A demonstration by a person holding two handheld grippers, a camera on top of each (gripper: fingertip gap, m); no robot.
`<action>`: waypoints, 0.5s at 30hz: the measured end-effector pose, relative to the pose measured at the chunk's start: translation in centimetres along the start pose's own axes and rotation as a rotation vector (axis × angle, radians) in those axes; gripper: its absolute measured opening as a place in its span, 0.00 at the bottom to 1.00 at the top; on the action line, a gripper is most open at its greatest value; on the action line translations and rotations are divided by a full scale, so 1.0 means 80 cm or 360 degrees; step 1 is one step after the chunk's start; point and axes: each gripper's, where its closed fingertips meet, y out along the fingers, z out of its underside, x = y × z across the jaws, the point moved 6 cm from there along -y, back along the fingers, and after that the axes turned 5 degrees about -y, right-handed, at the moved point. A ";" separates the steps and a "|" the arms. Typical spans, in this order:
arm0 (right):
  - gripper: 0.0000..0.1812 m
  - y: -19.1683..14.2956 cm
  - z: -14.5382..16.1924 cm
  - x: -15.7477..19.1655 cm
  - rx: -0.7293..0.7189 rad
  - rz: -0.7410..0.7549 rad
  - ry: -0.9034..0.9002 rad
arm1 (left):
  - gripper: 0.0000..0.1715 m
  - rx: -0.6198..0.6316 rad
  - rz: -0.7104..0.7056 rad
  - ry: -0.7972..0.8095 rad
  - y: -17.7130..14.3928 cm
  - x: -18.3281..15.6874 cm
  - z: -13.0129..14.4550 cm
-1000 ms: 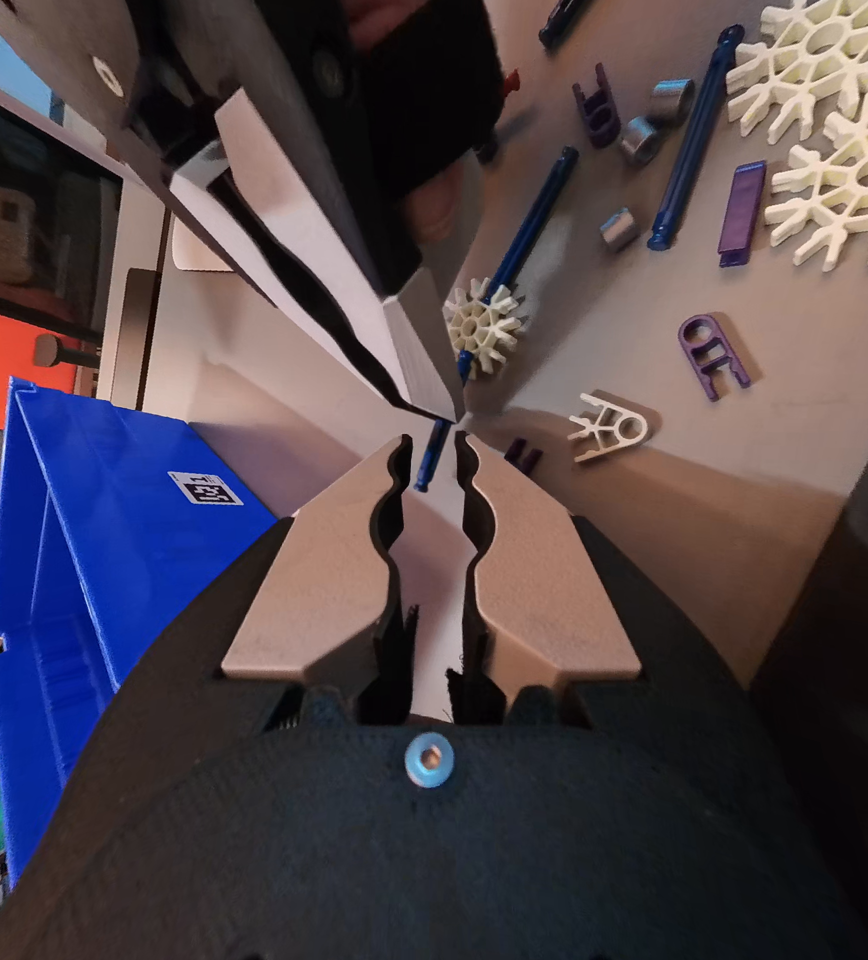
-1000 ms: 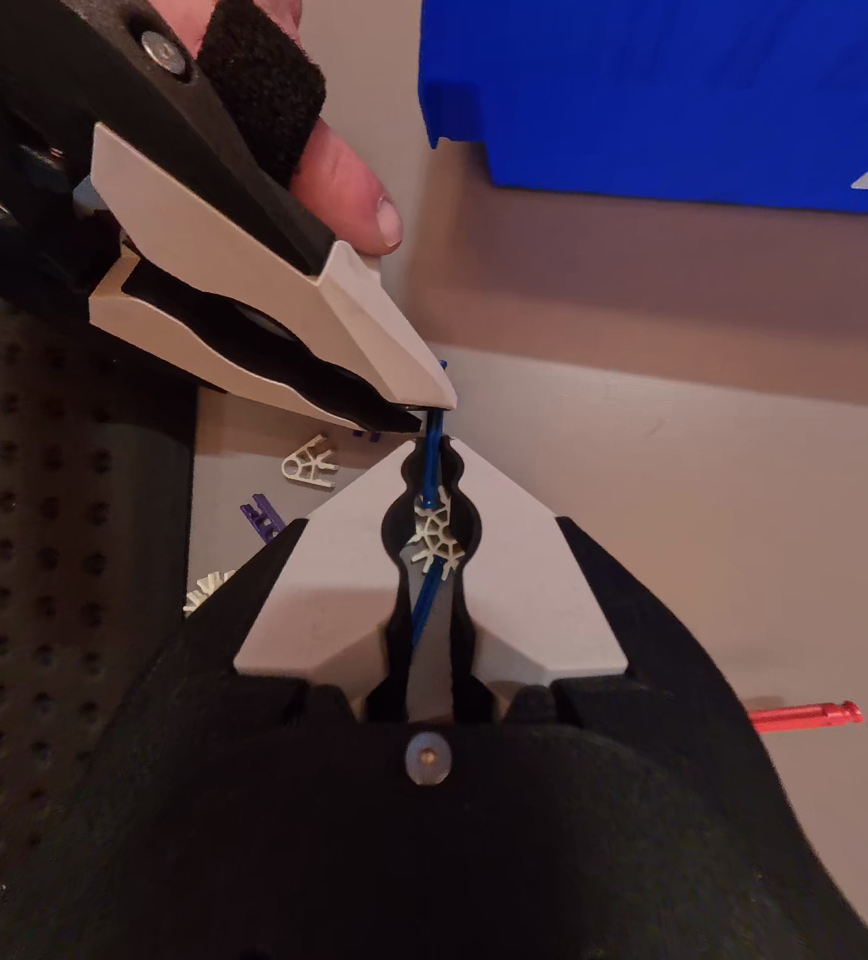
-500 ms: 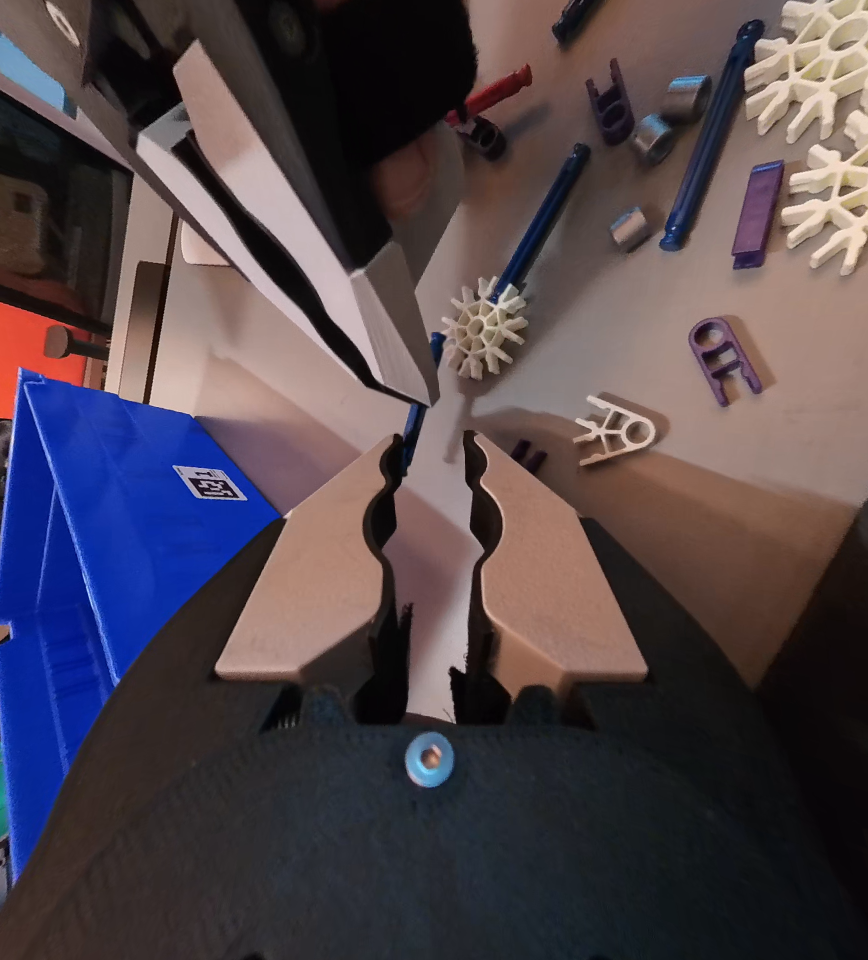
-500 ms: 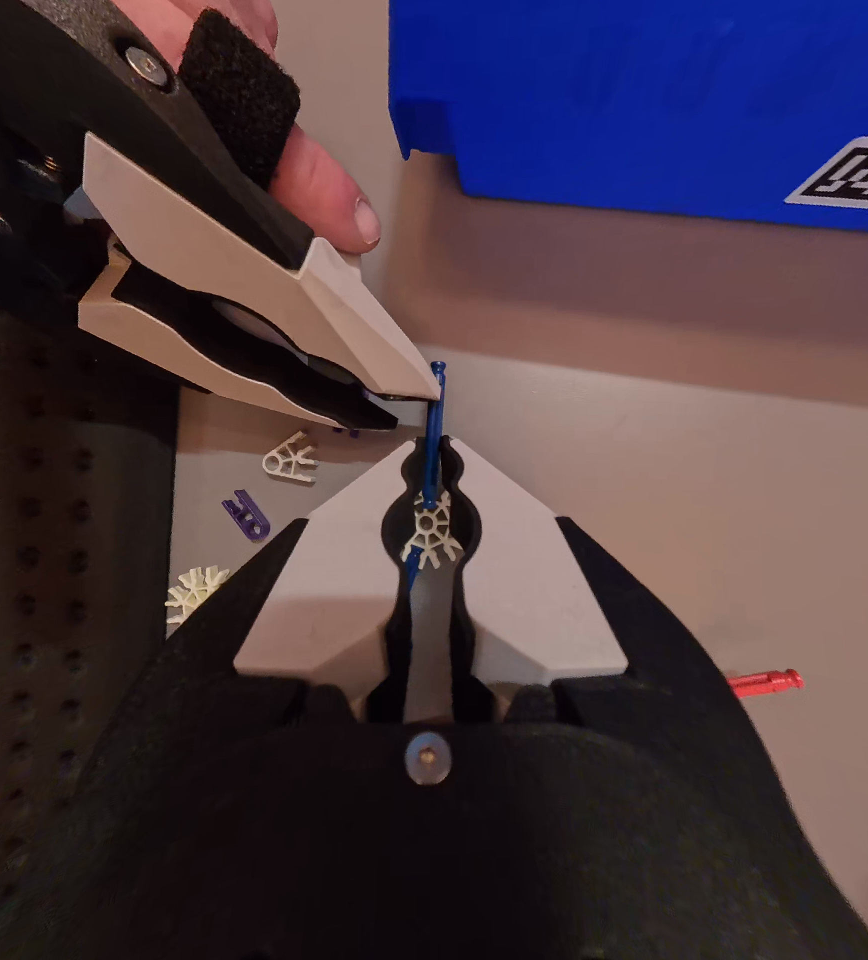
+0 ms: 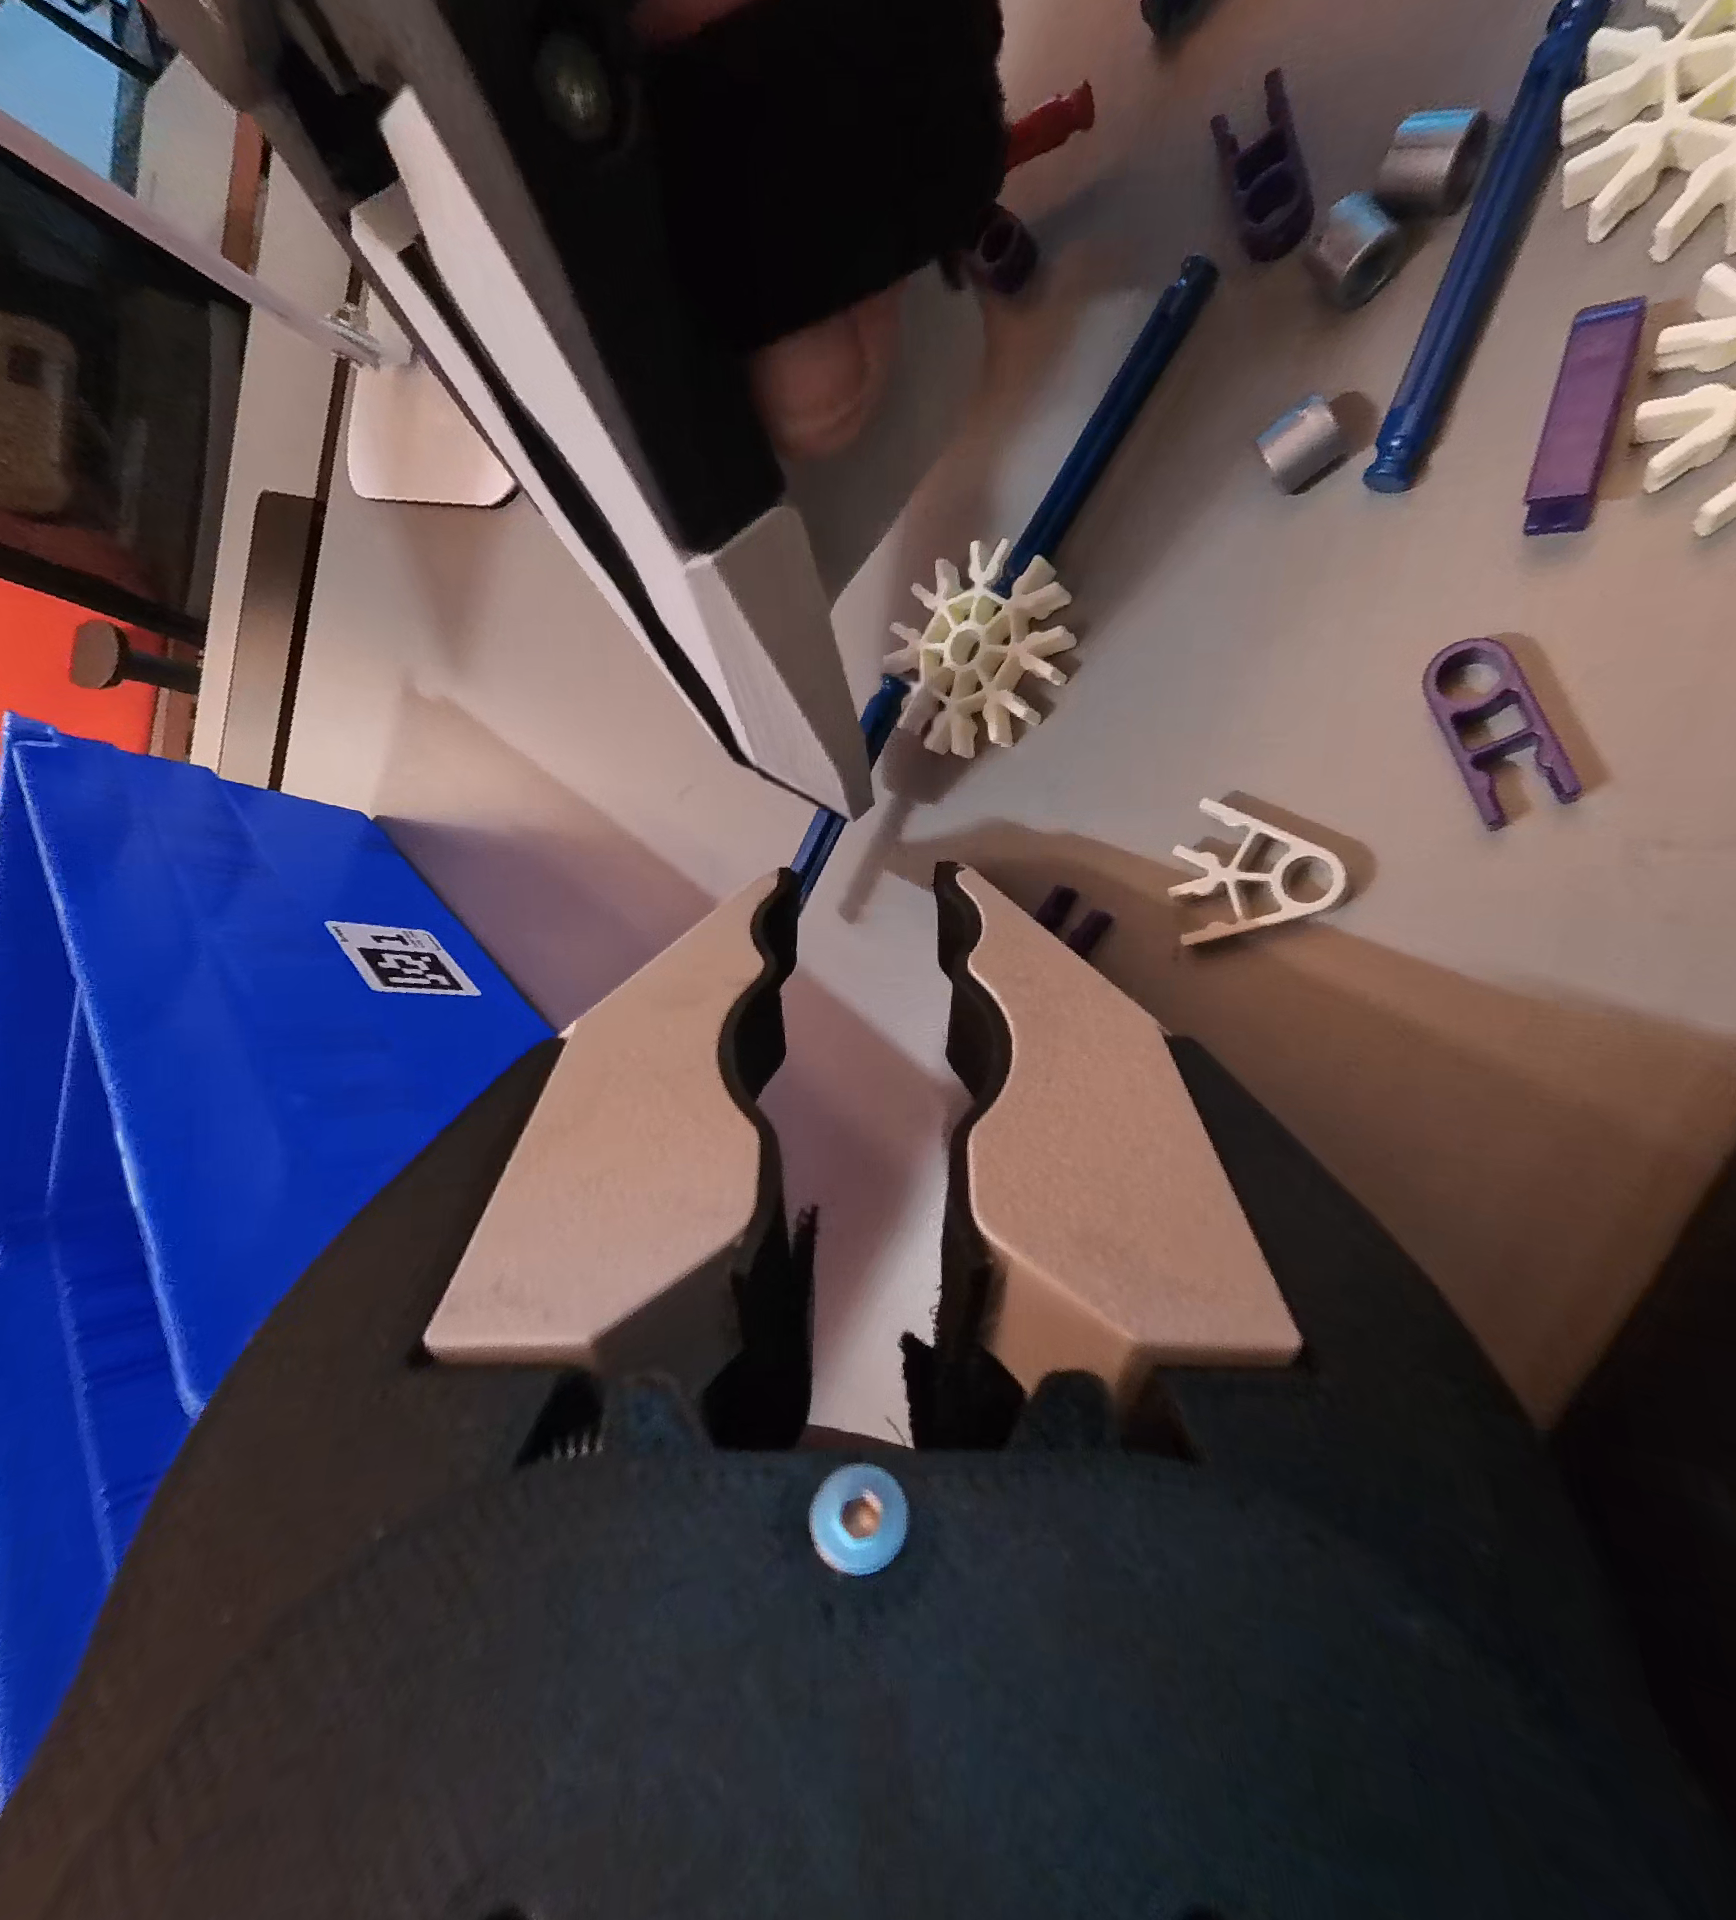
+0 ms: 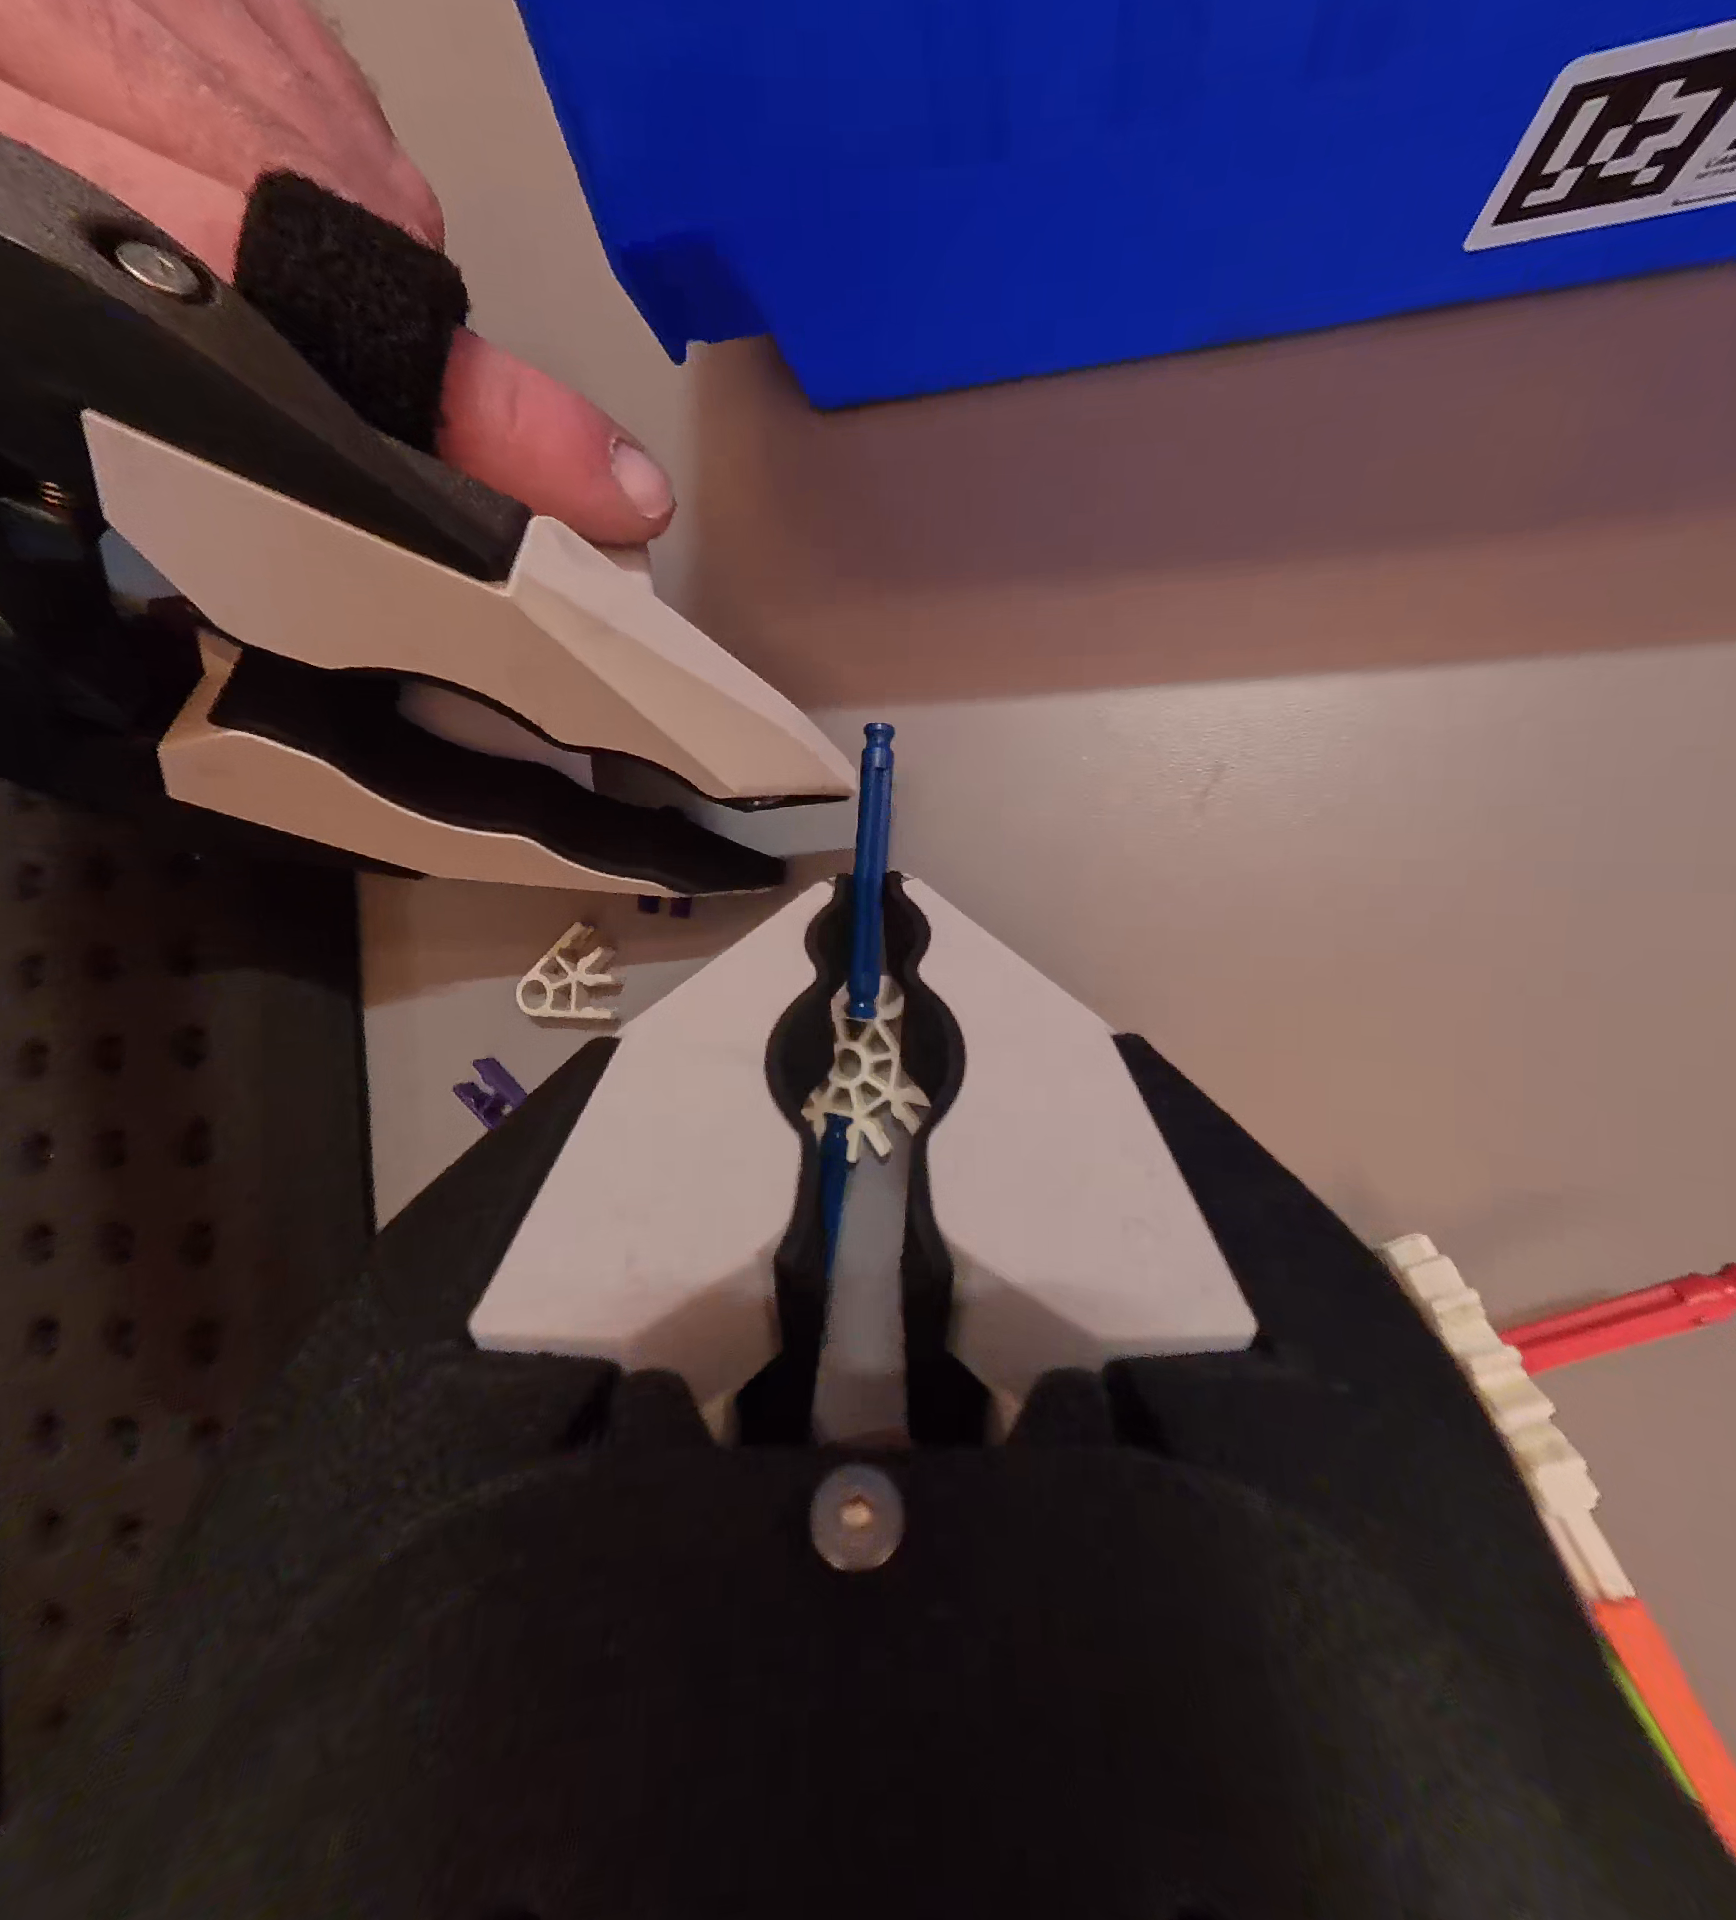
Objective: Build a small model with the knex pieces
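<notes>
Right gripper (image 6: 864,883): fingers pressed onto a cream snowflake connector (image 6: 866,1075) seated in the rounded hollow between them. A blue rod (image 6: 874,831) runs from the connector forward past the fingertips; a second blue rod (image 6: 831,1195) leaves the connector rearward and is lost in the gap toward the gripper body. The whole assembly is held off the tabletop (image 6: 1363,935).

Left gripper (image 5: 864,883): fingers spread, nothing between them. Its tips sit just beside the forward blue rod, to its left in the right wrist view; contact cannot be judged. In the left wrist view the rod's lower end is partly hidden behind the left finger.

Ahead of the left gripper, on the tabletop: cream half-round connector (image 5: 1259,878), purple connector (image 5: 1498,727), silver spacers (image 5: 1357,244), purple clip (image 5: 1581,410), large cream snowflake pieces (image 5: 1716,135) cut off at the frame edge.

Blue bin (image 6: 1155,156) lies beyond both grippers. Red rod (image 6: 1633,1320) right of the right gripper, partly hidden.
</notes>
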 end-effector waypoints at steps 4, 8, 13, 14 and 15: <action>0.02 0.002 0.000 0.001 -0.0002 0.0010 0.0033 | 0.13 -0.0001 0.0005 0.0001 0.002 -0.001 -0.001; 0.02 0.005 0.003 0.002 0.0013 0.0016 0.0049 | 0.12 0.0001 0.0013 0.0003 0.004 -0.002 -0.002; 0.02 0.008 0.007 0.001 0.0031 0.0023 0.0052 | 0.10 -0.0001 0.0021 0.0003 0.006 -0.003 -0.003; 0.02 0.008 0.006 0.002 0.0027 0.0020 0.0055 | 0.09 -0.0002 0.0022 0.0000 0.007 -0.003 -0.004; 0.02 0.008 0.006 0.003 0.0019 0.0009 0.0060 | 0.09 -0.0004 0.0023 -0.0004 0.007 -0.003 -0.004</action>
